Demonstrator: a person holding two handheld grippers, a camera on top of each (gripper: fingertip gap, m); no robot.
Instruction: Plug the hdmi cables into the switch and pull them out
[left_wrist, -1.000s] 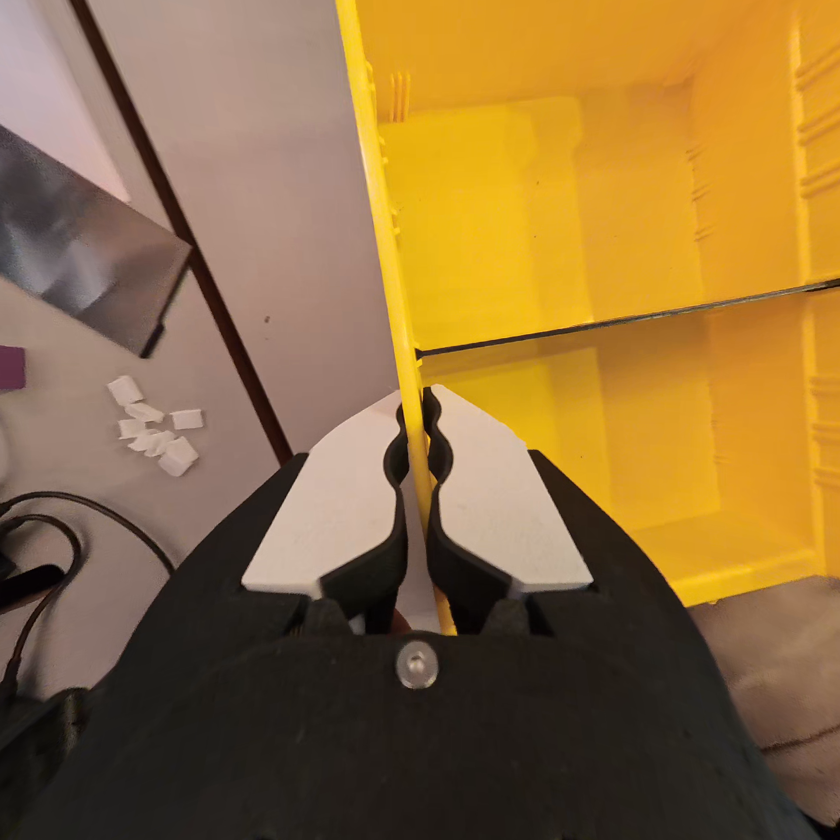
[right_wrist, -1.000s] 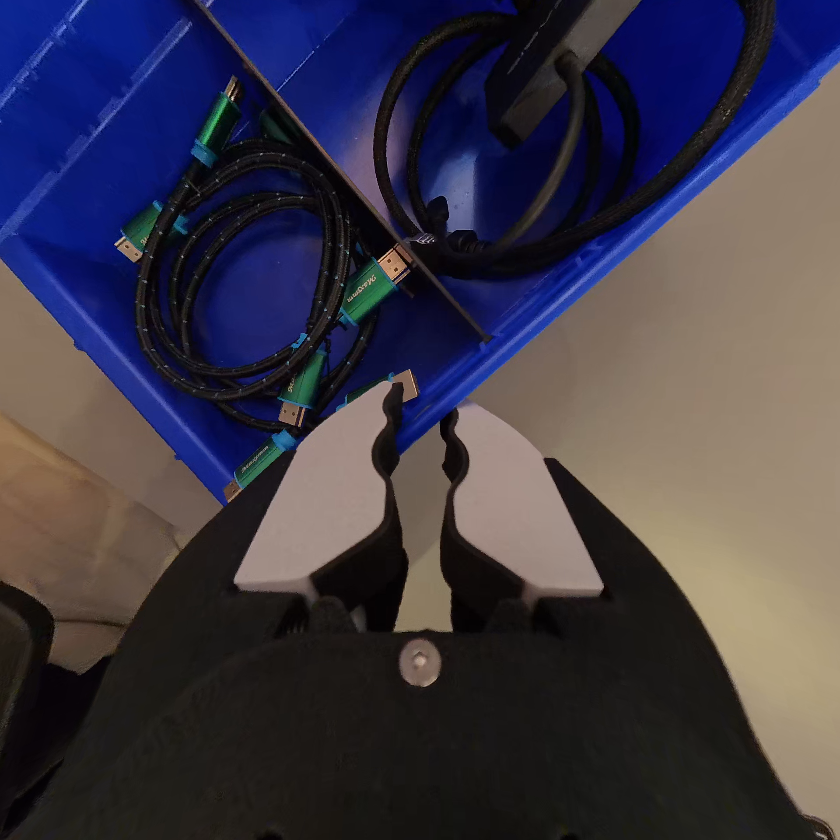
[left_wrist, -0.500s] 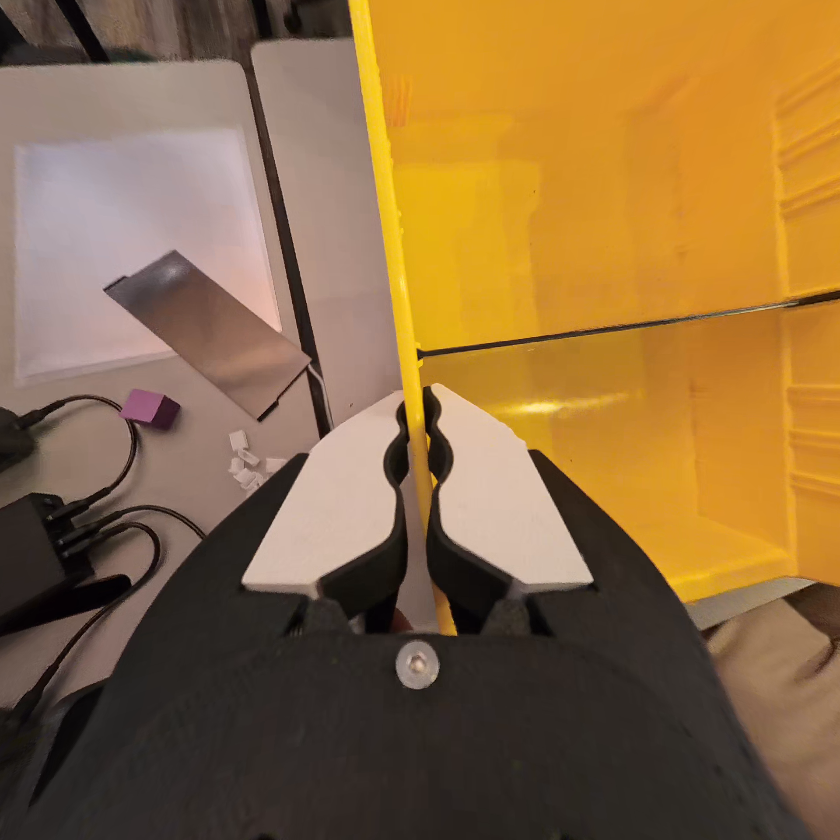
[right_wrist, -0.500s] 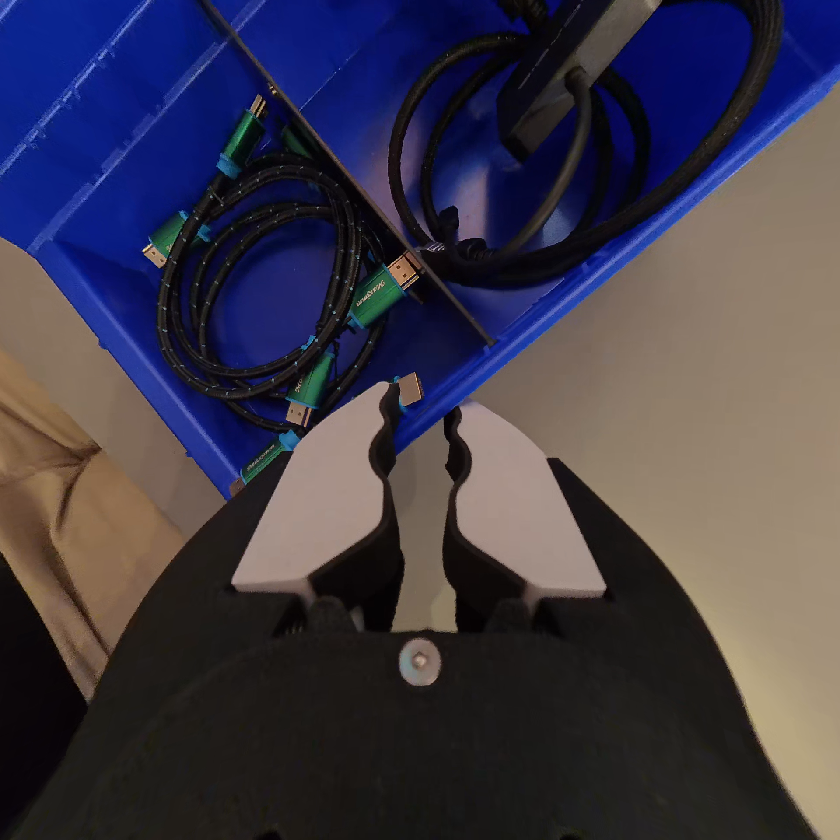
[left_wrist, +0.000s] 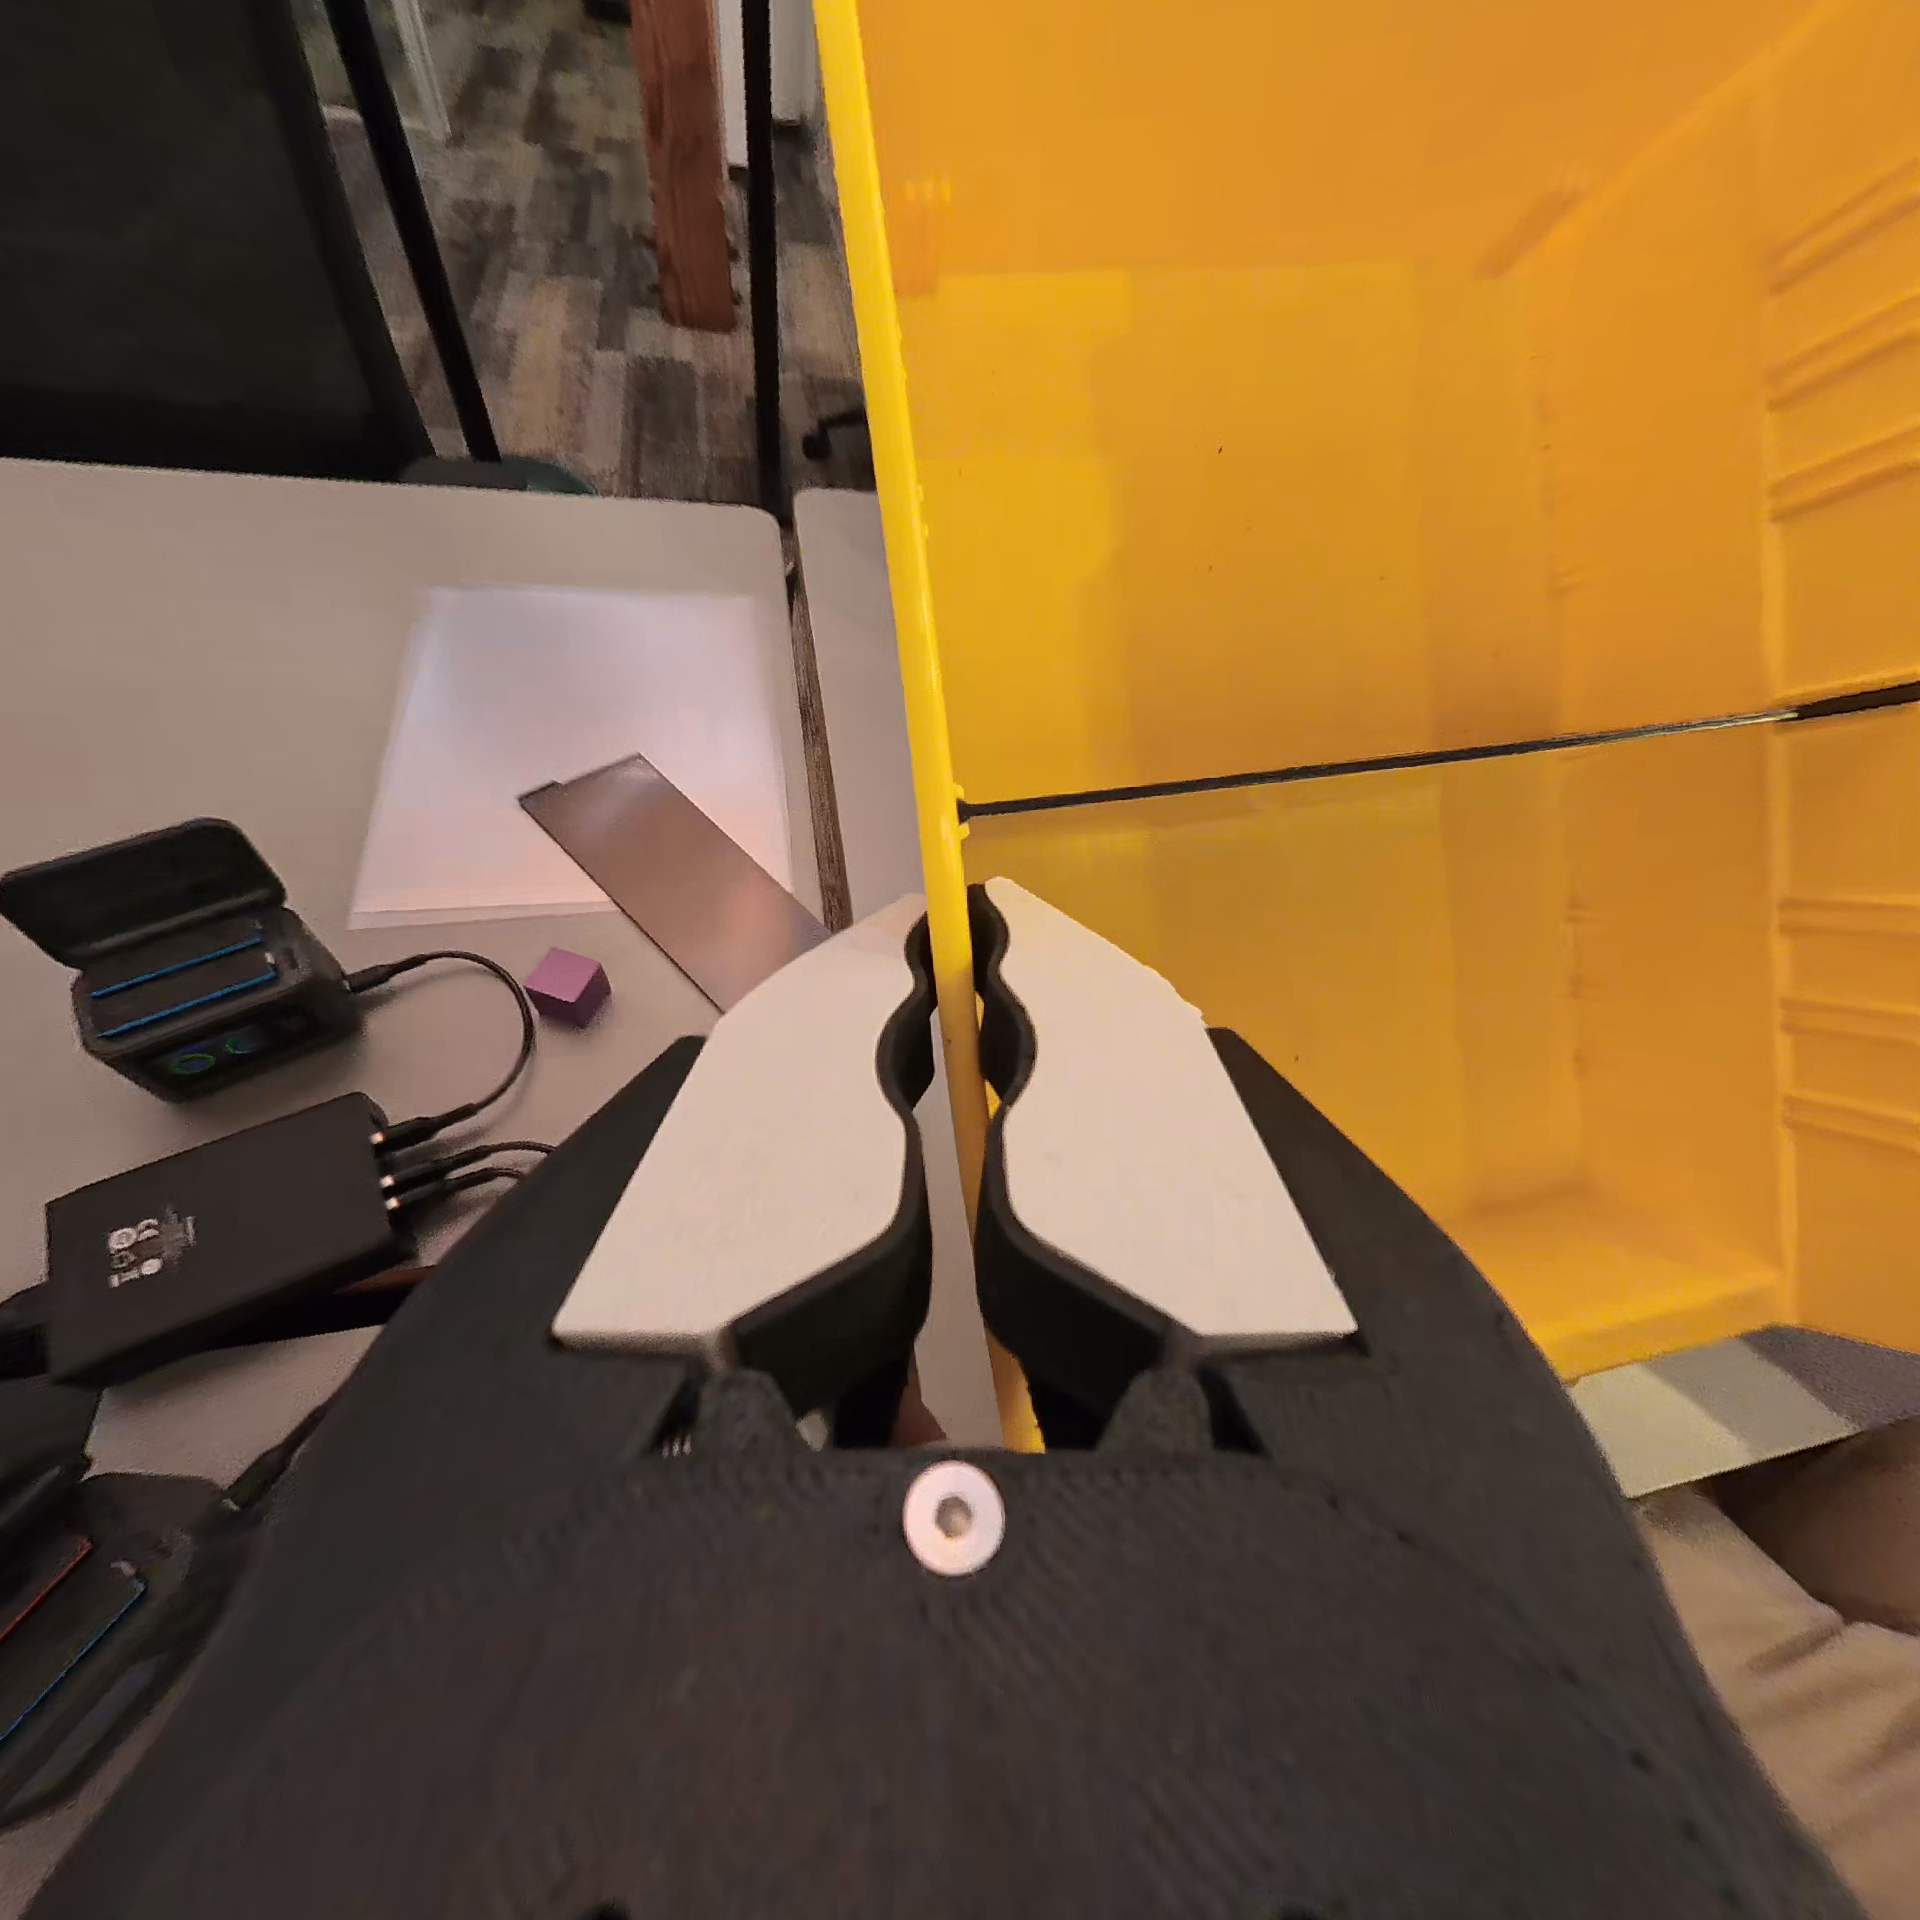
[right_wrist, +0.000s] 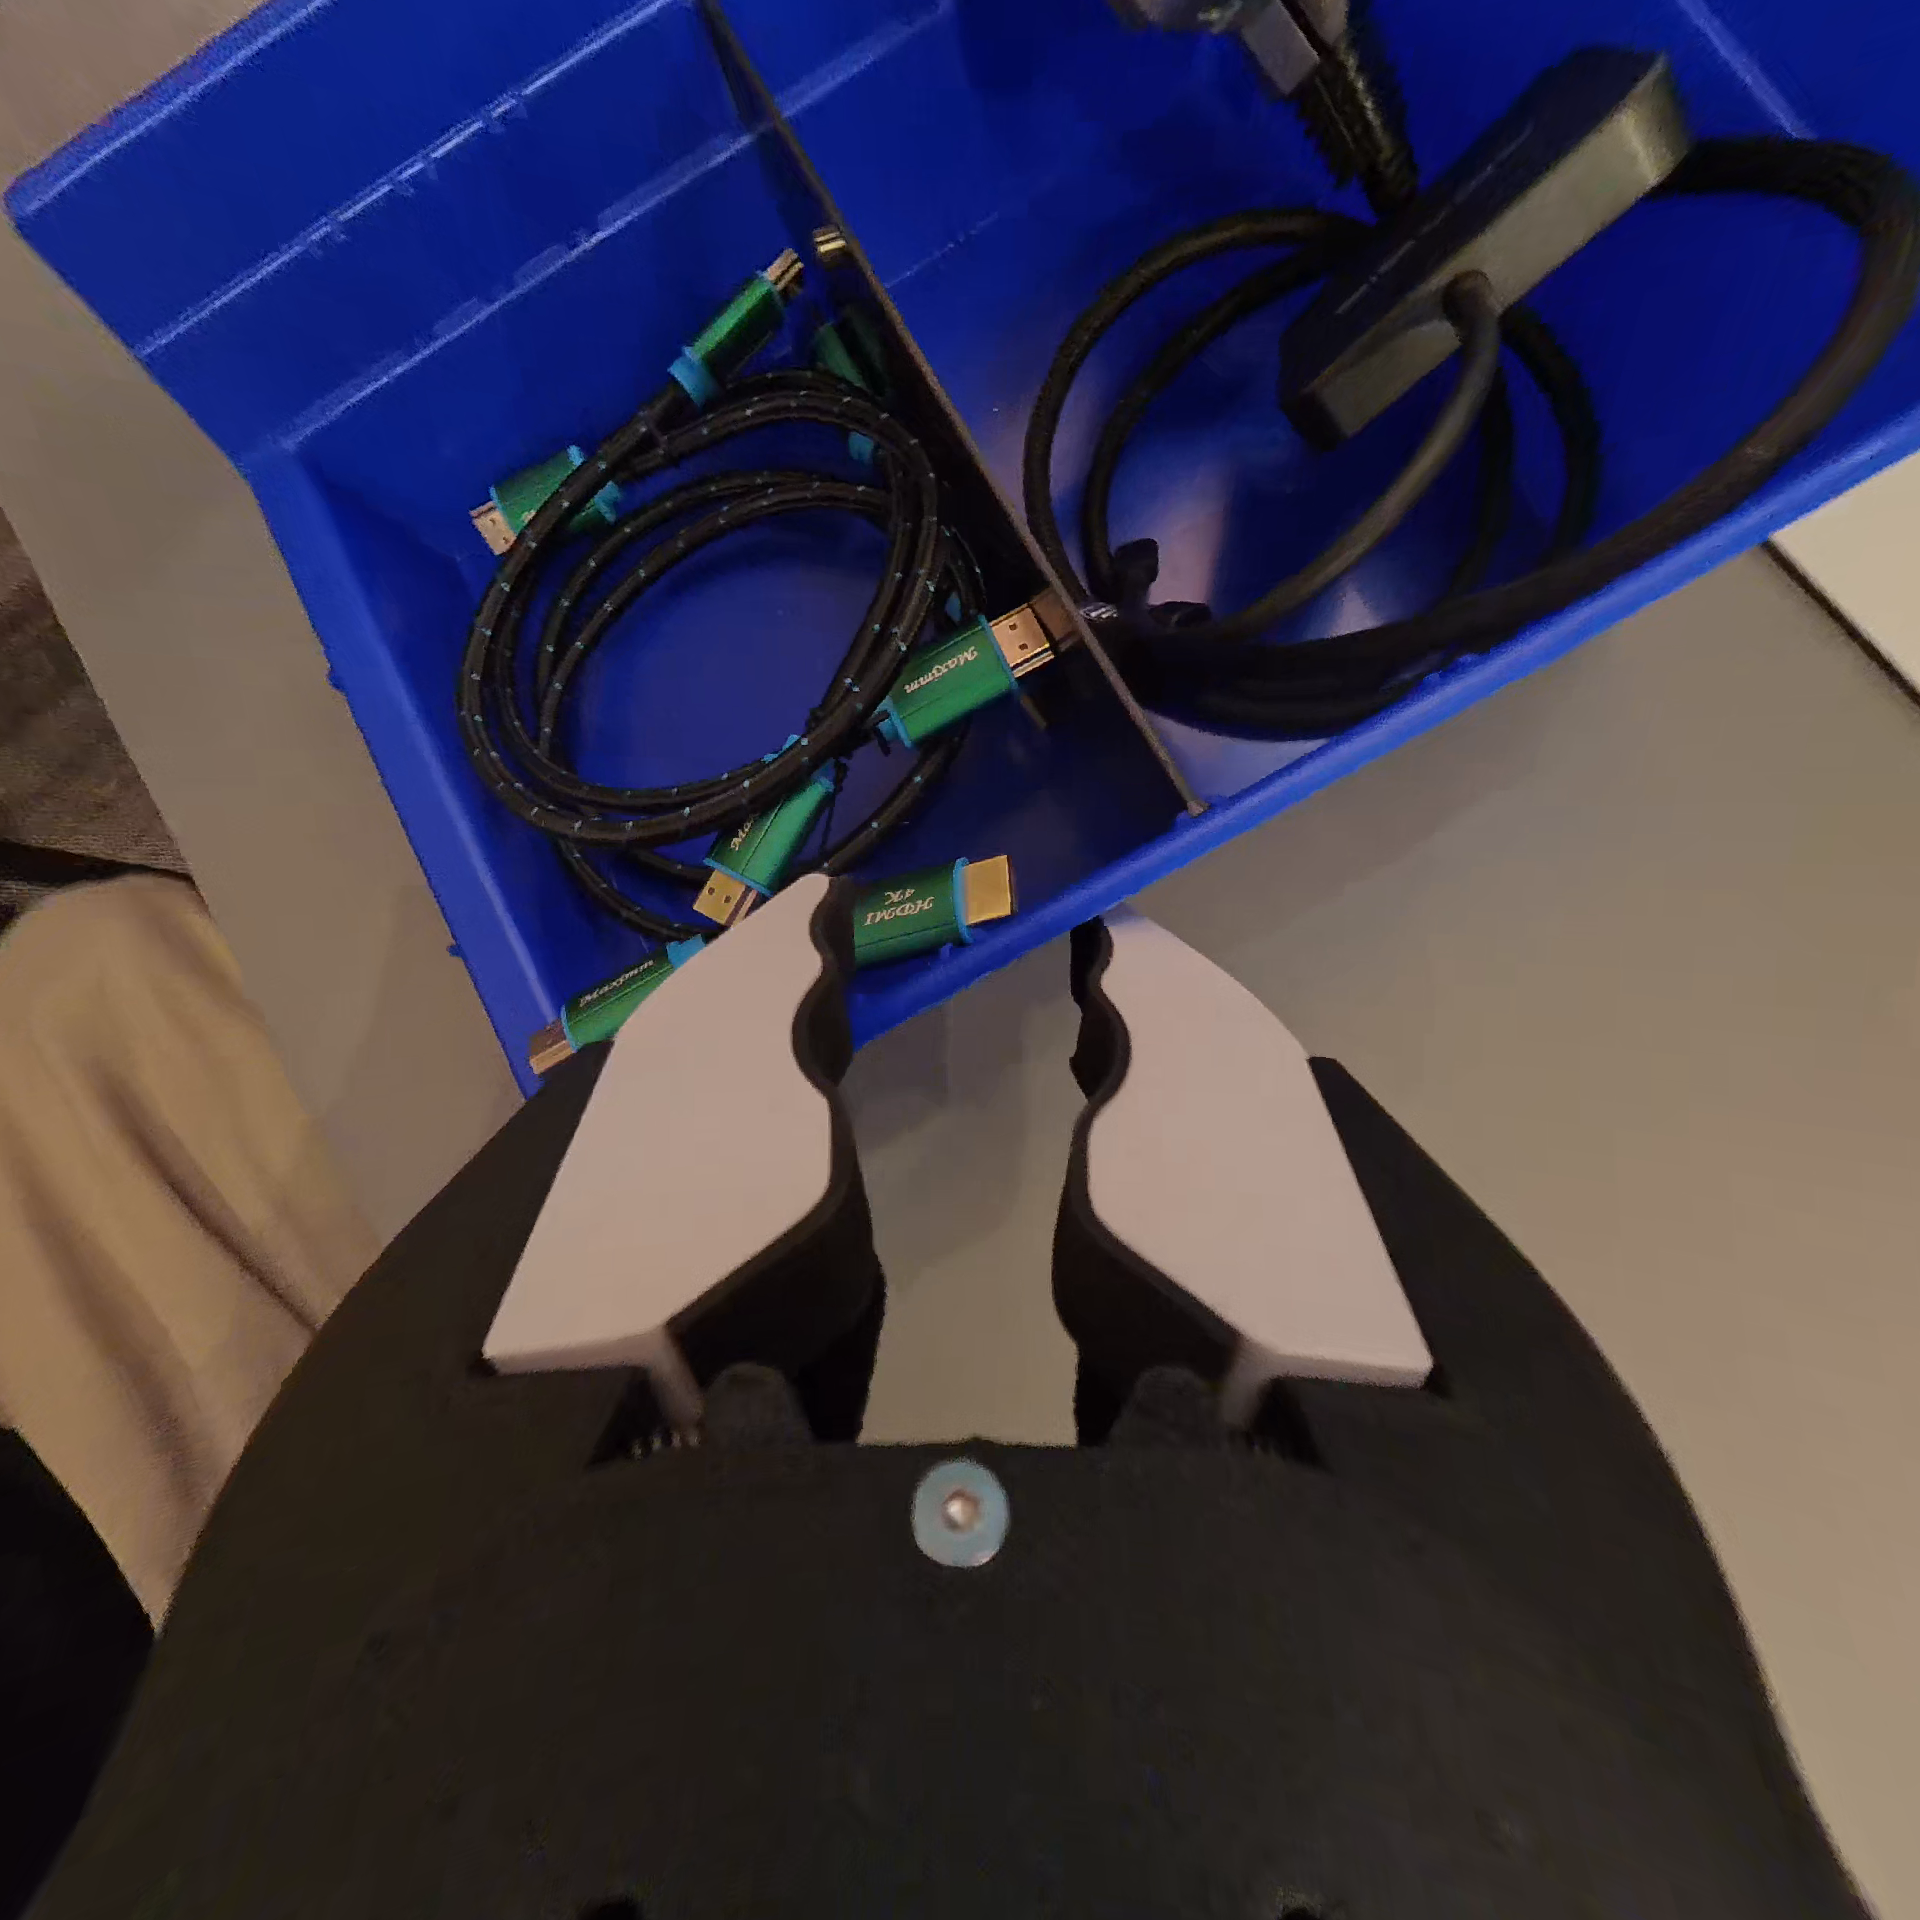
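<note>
My left gripper (left_wrist: 954, 914) is shut on the thin side wall of a yellow bin (left_wrist: 1299, 623), which is empty and split by a black divider. My right gripper (right_wrist: 954, 925) is open and empty, just above the near rim of a blue bin (right_wrist: 1351, 758). The blue bin's left compartment holds several black braided HDMI cables (right_wrist: 686, 623) with green plugs; one green plug (right_wrist: 914, 914) lies right by my left fingertip. The right compartment holds a dark grey switch (right_wrist: 1475, 260) with a thick black cable (right_wrist: 1299, 665) coiled around it.
In the left wrist view a grey table (left_wrist: 208, 623) carries a white sheet (left_wrist: 582, 727), a dark metal strip (left_wrist: 675, 873), a purple block (left_wrist: 566, 987), an open black case (left_wrist: 177, 966), and a black box with plugged leads (left_wrist: 208, 1236). Beige cloth (right_wrist: 125, 1143) lies at the left. One gripper's finger ends stand about 45 cm off the other's.
My left gripper has lifted and tilted with the yellow bin wall still clamped, bringing more table into view. My right gripper has opened wider and pulled back a little from the blue bin.
</note>
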